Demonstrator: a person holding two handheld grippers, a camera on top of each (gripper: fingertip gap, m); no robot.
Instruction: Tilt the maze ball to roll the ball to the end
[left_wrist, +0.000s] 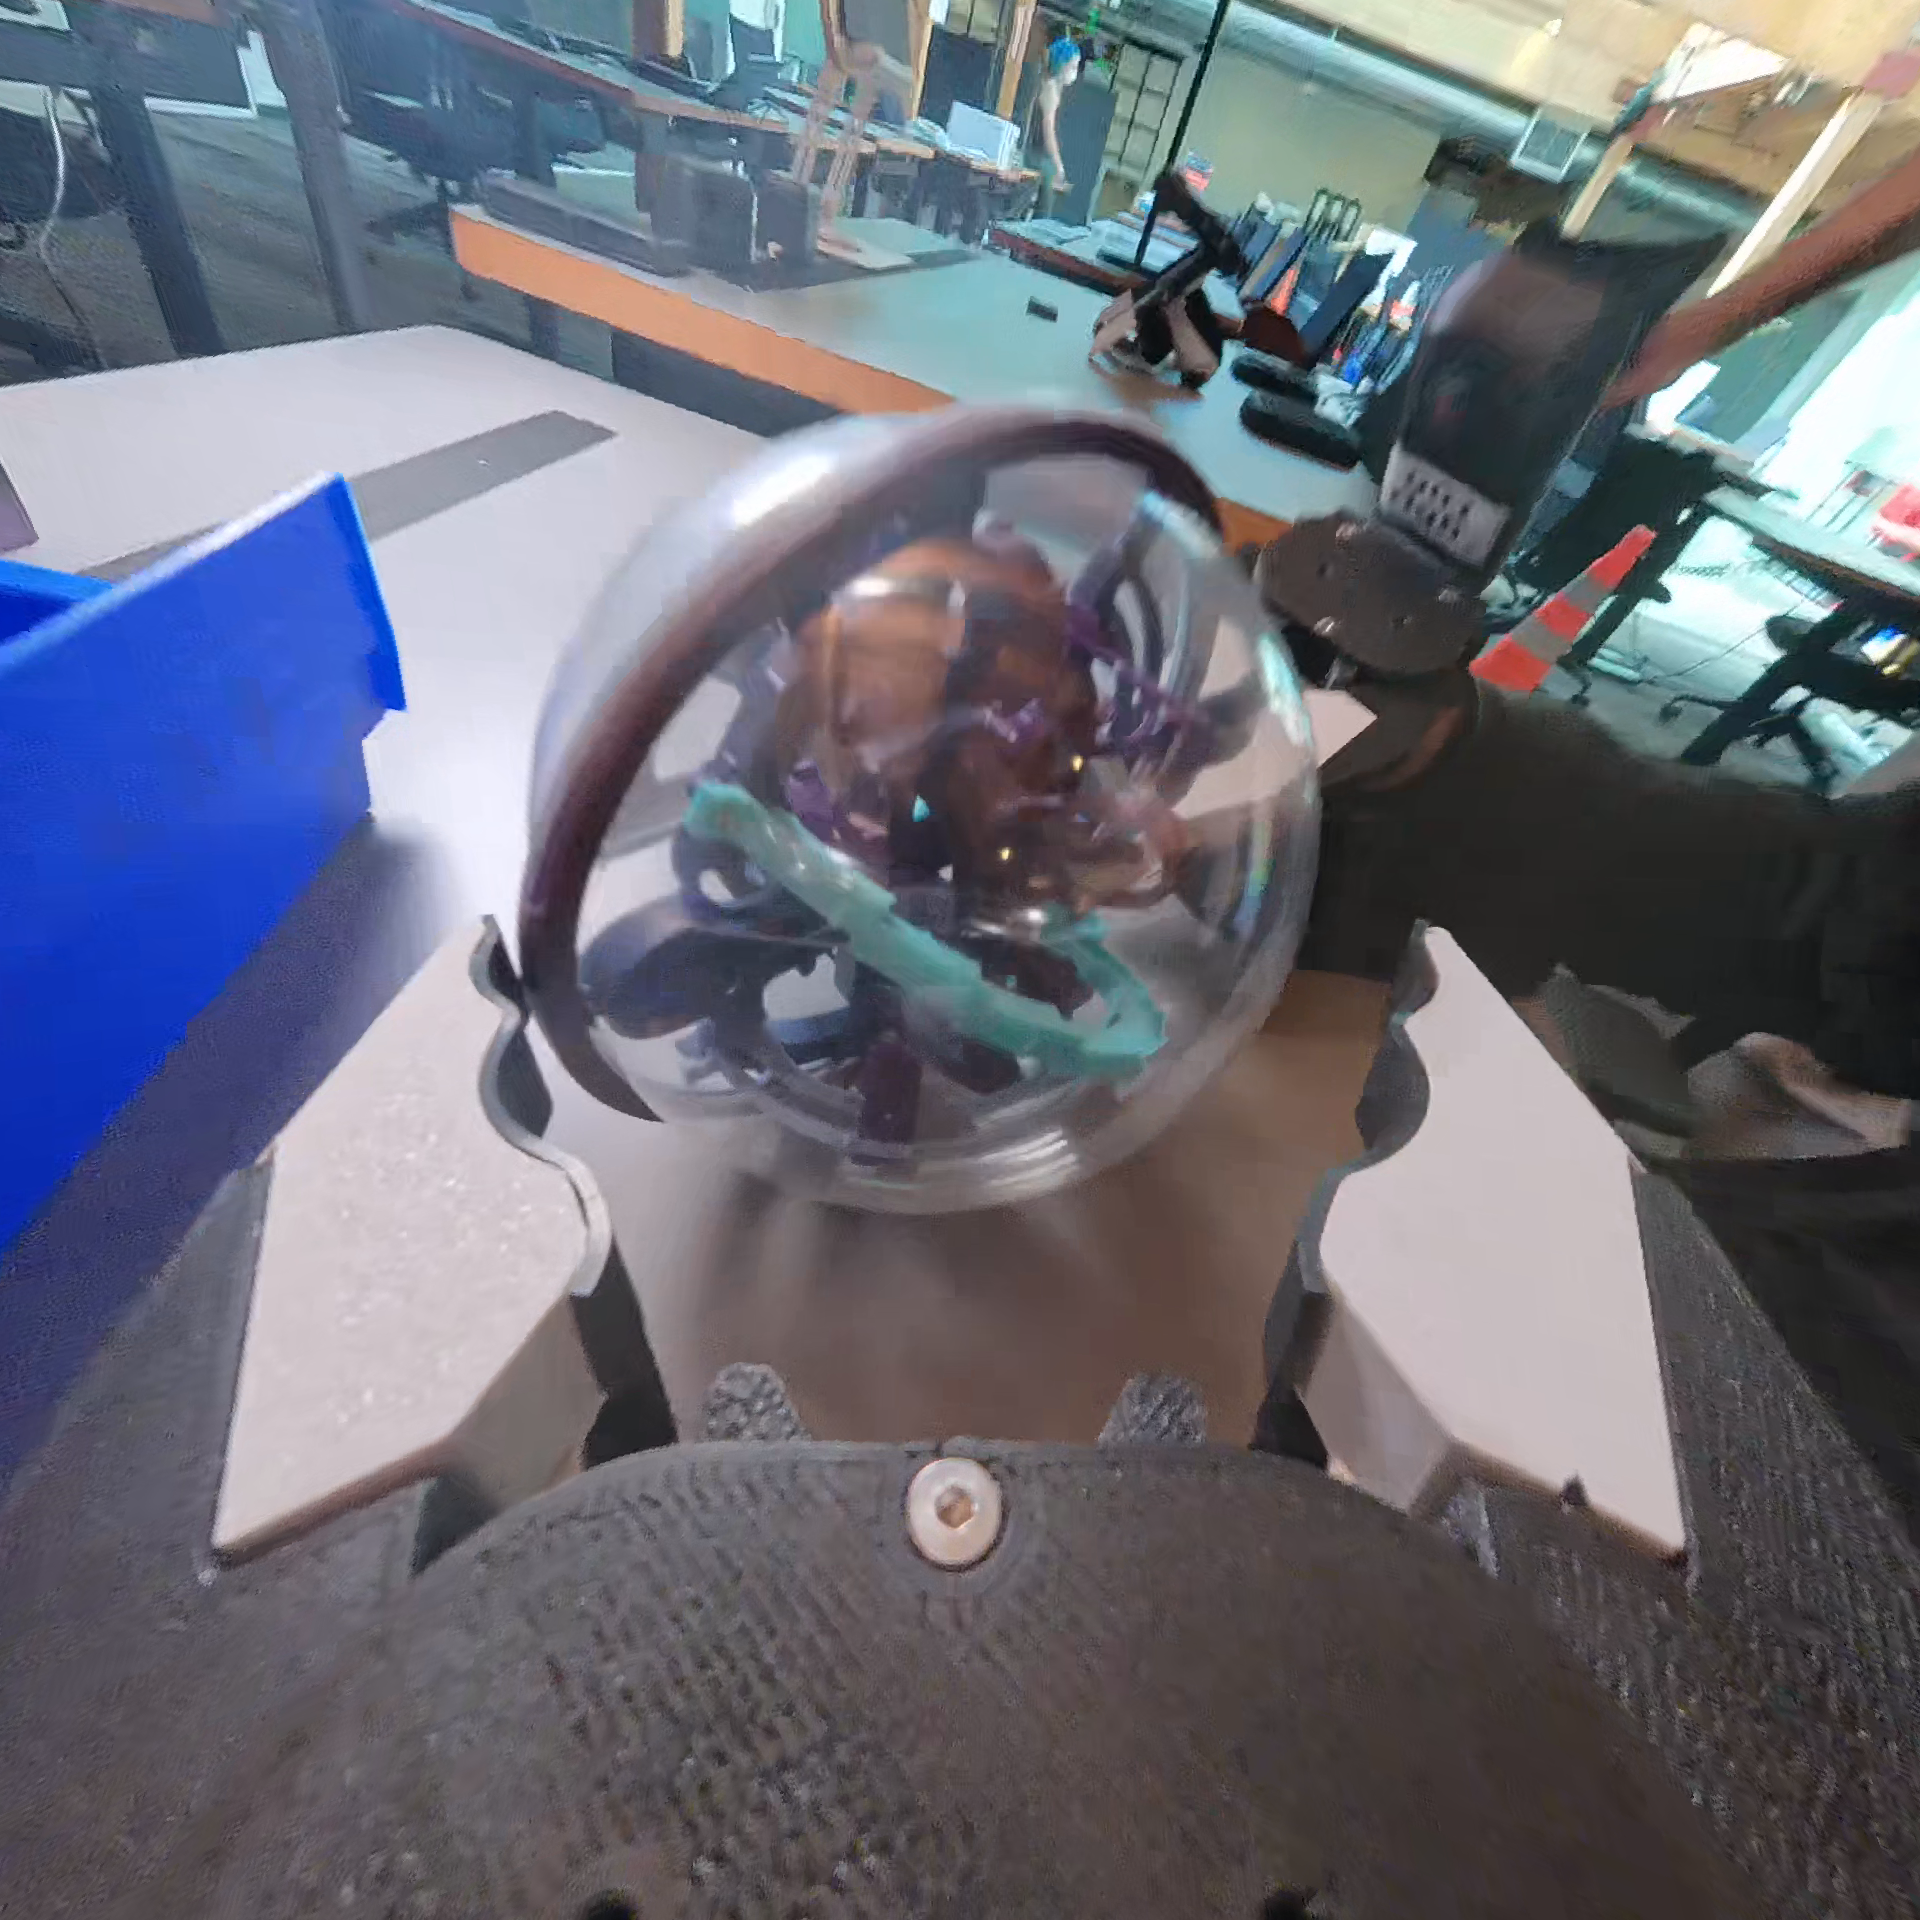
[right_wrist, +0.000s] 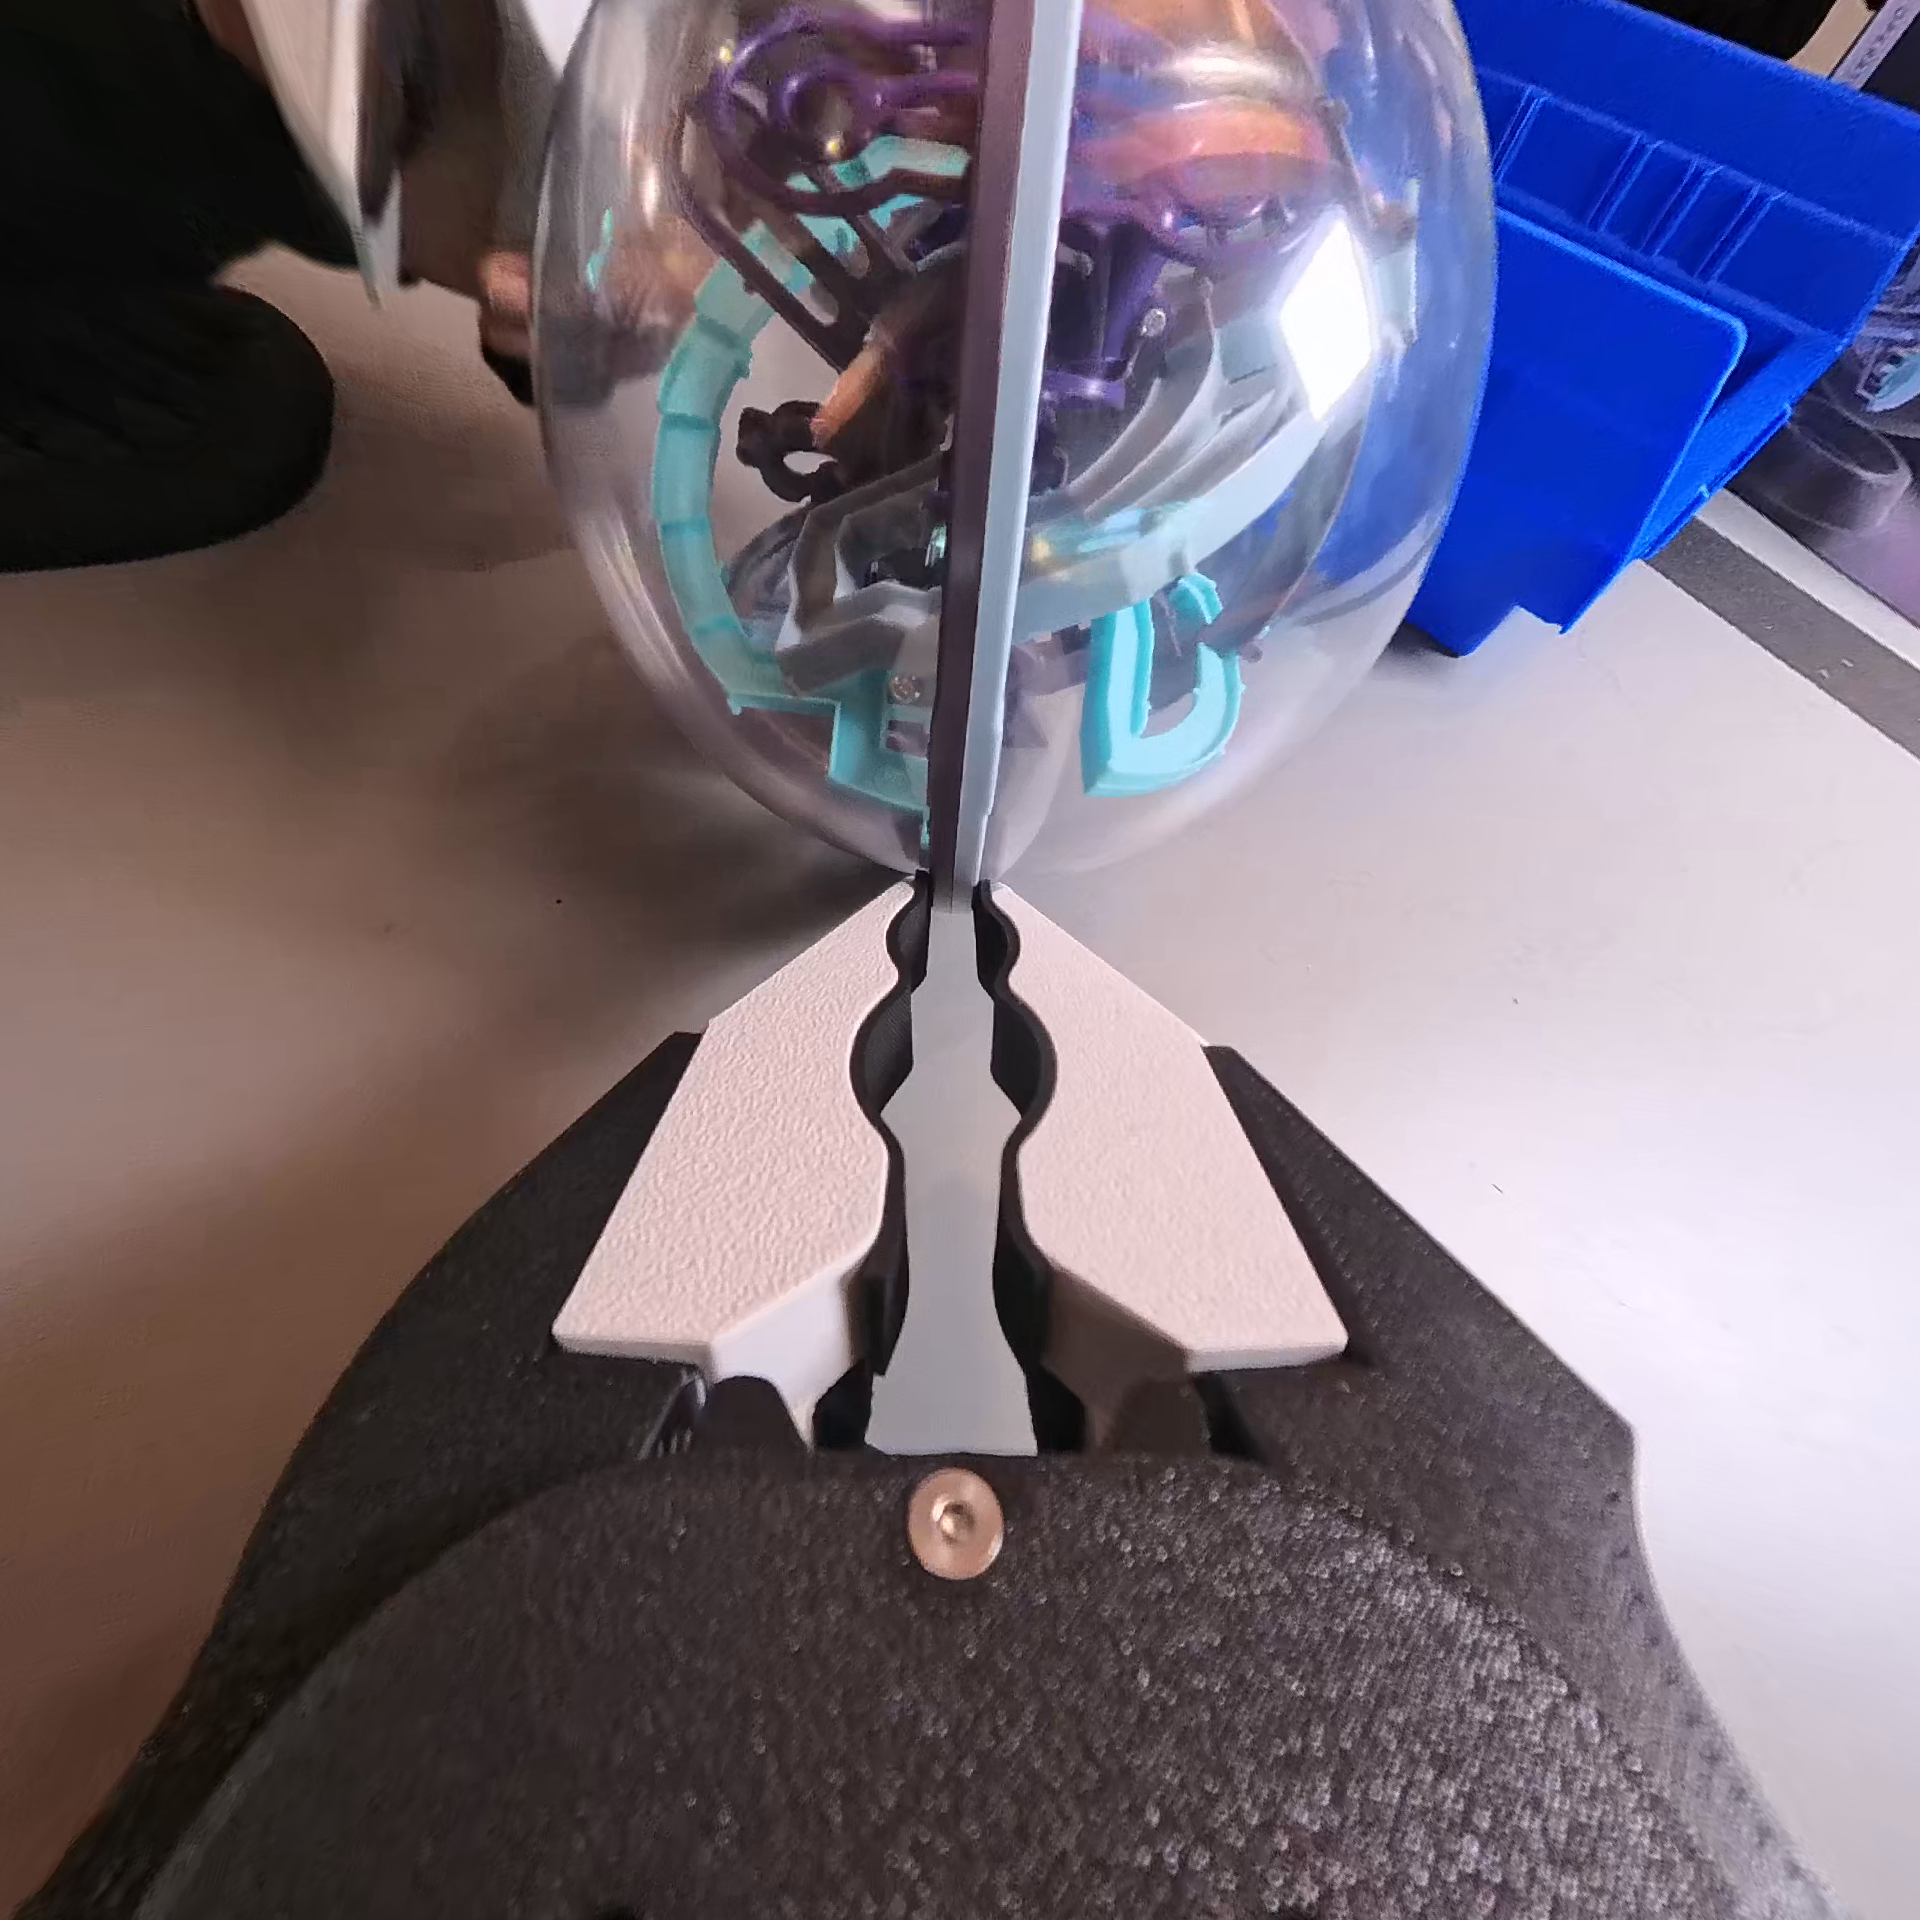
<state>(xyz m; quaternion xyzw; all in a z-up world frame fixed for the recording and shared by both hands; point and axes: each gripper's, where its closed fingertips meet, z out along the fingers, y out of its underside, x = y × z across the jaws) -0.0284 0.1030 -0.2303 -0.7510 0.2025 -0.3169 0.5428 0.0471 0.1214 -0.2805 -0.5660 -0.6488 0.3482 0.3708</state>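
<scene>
The maze ball (left_wrist: 925, 810) is a clear sphere with teal, purple and brown tracks inside and a dark rim around its middle. In the left wrist view it sits blurred between my left gripper's (left_wrist: 958, 943) wide-open fingers; the right finger (left_wrist: 1455, 1039) stands apart from it. My right gripper (right_wrist: 951, 891) is shut on the ball's thin grey rim (right_wrist: 1003, 520) and holds the sphere (right_wrist: 1195, 468) just above the white table (right_wrist: 1455, 987). The right gripper also shows at the ball's far side in the left wrist view (left_wrist: 1351, 613). I cannot pick out the small ball inside.
A blue plastic bin (left_wrist: 177, 779) stands close beside the sphere; it also shows in the right wrist view (right_wrist: 1662, 312). A person's dark sleeve (left_wrist: 1610, 862) reaches in from the right. Other tables and an orange cone (left_wrist: 1569, 613) stand farther off.
</scene>
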